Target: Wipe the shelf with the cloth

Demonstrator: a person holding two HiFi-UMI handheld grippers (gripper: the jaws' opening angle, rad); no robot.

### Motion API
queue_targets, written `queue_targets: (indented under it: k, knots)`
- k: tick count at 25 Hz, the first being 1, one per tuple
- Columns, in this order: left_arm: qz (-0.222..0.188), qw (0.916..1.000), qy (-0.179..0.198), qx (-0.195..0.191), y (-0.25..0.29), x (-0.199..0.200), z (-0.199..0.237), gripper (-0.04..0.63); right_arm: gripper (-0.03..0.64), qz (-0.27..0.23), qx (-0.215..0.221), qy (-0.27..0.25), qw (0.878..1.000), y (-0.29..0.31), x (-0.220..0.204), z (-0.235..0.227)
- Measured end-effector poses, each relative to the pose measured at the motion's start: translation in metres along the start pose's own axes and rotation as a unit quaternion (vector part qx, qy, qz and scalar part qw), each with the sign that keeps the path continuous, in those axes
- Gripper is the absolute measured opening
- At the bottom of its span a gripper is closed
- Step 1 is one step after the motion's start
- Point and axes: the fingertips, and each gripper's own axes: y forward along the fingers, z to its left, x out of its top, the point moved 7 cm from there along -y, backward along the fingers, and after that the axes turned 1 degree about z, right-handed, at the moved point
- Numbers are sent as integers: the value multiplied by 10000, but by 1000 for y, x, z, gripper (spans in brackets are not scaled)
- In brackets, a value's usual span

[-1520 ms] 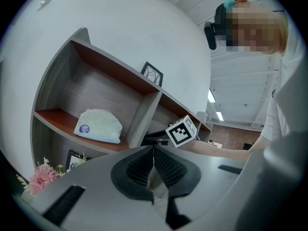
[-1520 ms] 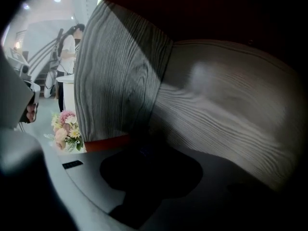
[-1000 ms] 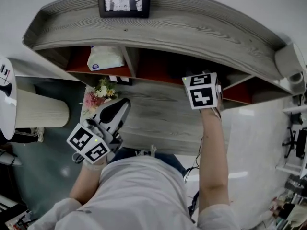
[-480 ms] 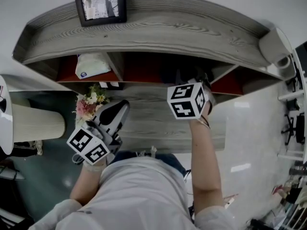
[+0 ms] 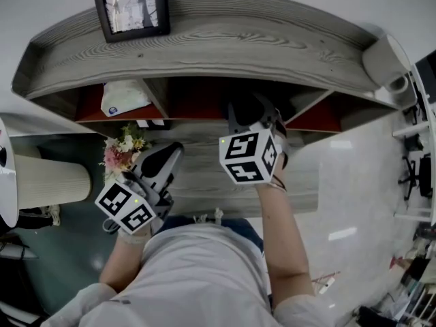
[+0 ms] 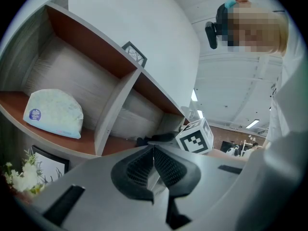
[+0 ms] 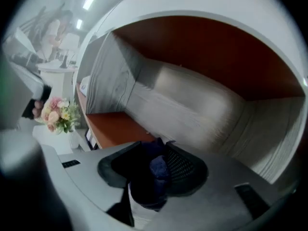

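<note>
Right fingers (image 7: 188, 167) newly ajar around cloth (image 7: 157, 171) (navy)

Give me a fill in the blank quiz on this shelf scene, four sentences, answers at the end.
1. In the head view, the white pack lies in the shelf's ___ compartment.
2. The picture frame stands on ___ of the shelf.
3. The dark blue cloth sits between the jaws of the ___ gripper.
4. The left gripper's jaws are pressed ___, nothing between them.
Missing words: left; top; right; together.
The right gripper's jaws have just been opening, the dark blue cloth between them.
</note>
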Motion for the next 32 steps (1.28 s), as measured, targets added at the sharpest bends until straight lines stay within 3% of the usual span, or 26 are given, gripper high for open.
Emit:
queue_targets:
  k: [3,5,19,26,32]
  knots:
    - [1,10000,-17,-16,1,-1,0,17,127,355,-130,-639,9972,14,-10,10]
    - [7,10000,-33,-19,1,-1,1,17,117,444,-223,-741,9960,17,-12,9]
    - [63,9999,-27,-156,4,-3,-3,17,80,1175,-851,-163,9893,7,-40,-33]
    - [41,10000,-21,-52,-3,-2,-1,17,72,1139,-560,96,9919,21,-32,-33]
    - [26,9999,-40,132,-16,-5,2,17,67,1039,-76,-64,9945,36,-18,-27]
